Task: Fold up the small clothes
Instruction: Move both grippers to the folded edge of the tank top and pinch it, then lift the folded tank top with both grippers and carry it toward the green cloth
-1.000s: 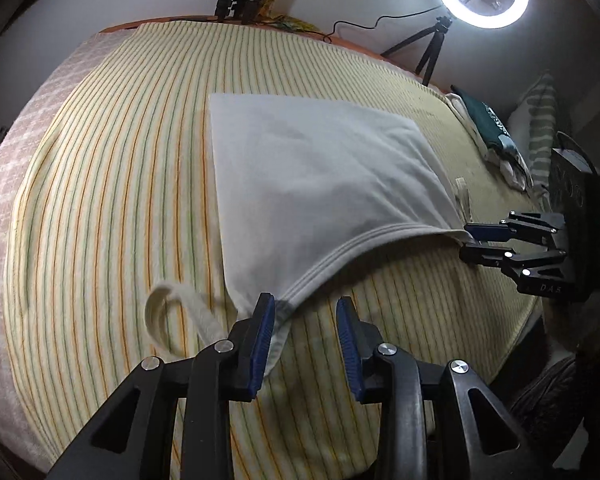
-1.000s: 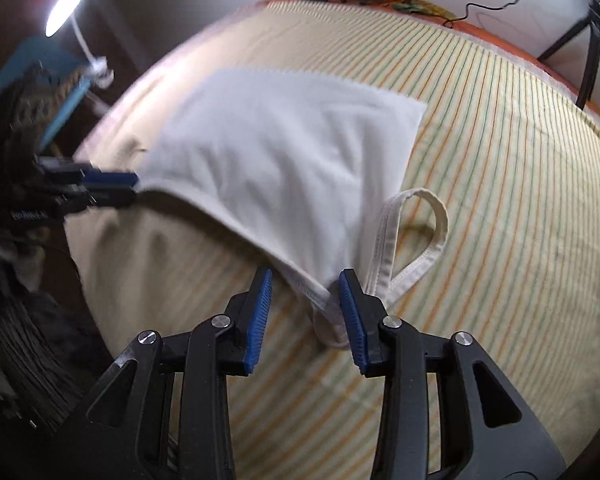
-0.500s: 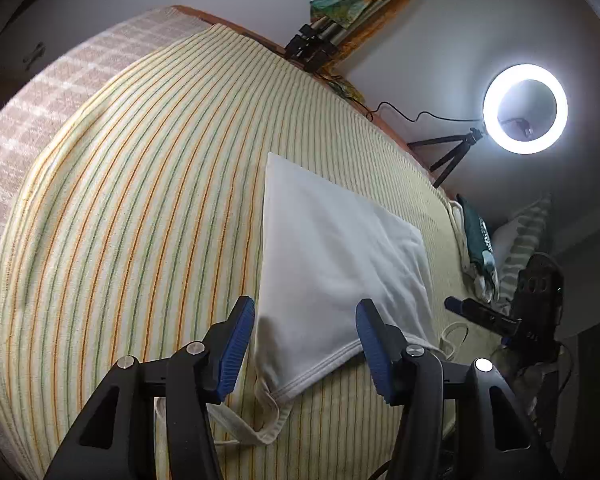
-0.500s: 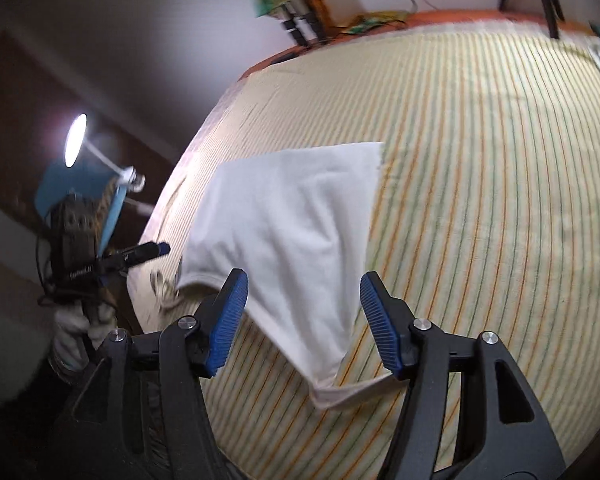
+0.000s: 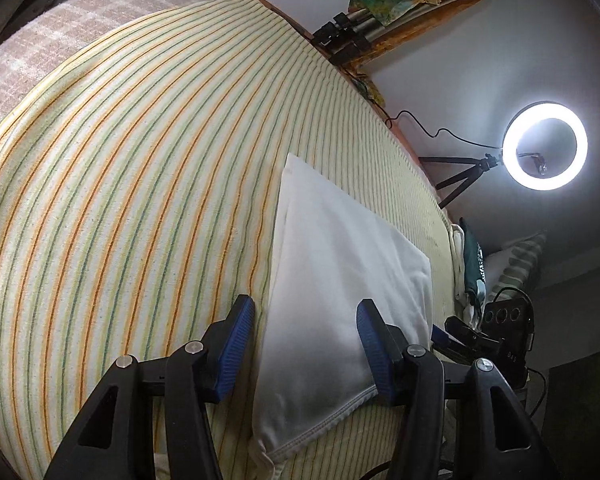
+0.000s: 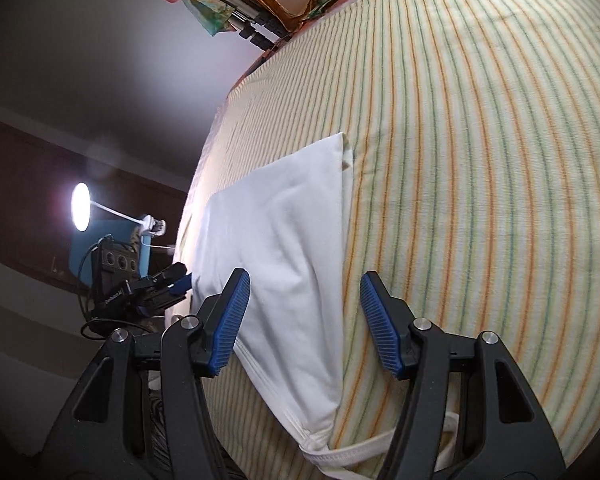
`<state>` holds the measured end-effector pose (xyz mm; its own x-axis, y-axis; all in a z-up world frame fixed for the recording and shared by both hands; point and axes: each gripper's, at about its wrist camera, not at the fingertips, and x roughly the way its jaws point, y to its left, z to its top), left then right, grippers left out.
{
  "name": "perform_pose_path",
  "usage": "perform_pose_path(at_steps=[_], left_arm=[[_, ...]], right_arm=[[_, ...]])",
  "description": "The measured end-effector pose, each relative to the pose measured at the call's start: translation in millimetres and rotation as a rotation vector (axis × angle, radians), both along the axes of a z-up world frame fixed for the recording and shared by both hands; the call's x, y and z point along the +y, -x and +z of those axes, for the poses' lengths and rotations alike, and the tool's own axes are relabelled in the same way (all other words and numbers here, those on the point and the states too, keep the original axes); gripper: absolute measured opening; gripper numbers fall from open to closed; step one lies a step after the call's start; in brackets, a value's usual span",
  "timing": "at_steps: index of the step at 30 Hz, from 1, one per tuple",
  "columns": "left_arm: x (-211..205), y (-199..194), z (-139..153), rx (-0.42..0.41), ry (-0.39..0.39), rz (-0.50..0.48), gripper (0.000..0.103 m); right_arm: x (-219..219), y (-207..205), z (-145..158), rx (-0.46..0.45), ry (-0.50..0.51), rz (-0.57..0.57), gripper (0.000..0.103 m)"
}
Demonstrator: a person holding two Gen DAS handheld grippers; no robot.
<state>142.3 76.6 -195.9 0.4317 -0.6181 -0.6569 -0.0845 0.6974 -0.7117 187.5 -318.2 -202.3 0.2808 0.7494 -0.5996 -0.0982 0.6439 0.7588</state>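
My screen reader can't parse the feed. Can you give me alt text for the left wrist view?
The open left gripper hovers above a white top lying flat on a striped bedspread, its blue-padded fingers straddling the garment's near end. The right gripper is at the right edge, and a lit ring light stands behind.

Both grippers have let go of the white garment and lifted away; the left gripper and right gripper now gape wide above it. The strap seems tucked nearer the hem.
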Motion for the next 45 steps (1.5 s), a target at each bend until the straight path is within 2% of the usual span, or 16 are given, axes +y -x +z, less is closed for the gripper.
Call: perform_pose_path(at_steps=[6,8,12,14,17,24,31,38,45], left_arm=[[-9.9,-11.0,-0.1,-0.014,-0.002,-0.005,0.051],[-12.6,-14.8,-4.0,0.002,0.001,-0.002,0.037],[-16.5,-18.2,-4.2,-0.004,-0.024,0.006,0.024],[-19.0,-17.9,-3.1,-0.014,-0.049,0.005,0.017],[-22.9,-15.1,1.5,-0.040,-0.095,-0.002,0.012],[-37.7,-7.6,21.9,-0.128,-0.211,-0.021,0.008],[-60.6,6.1,45.4,-0.210,-0.277,-0.065,0.007],[-96.6,18.1,66.5,-0.276,-0.291,-0.126,0.006],[-139.2,17.2,90.4,-0.339,-0.262,-0.172,0.005]], right_arm=[[12.0,-7.6,-8.8,0.020,-0.059,-0.020,0.048],[18.2,-10.0,-11.1,0.028,-0.059,-0.023,0.042],[21.6,-8.3,-11.8,0.026,-0.038,-0.022,0.033],[22.6,-8.2,-12.0,0.027,-0.031,-0.027,0.024],[24.0,-8.4,-9.1,0.016,-0.019,-0.022,0.015],[35.8,-5.0,13.2,-0.045,0.089,-0.013,0.011],[47.9,5.1,45.8,-0.139,0.195,0.008,0.010],[45.8,16.1,80.7,-0.218,0.273,0.014,0.010],[32.8,22.5,111.0,-0.289,0.350,0.015,0.010]])
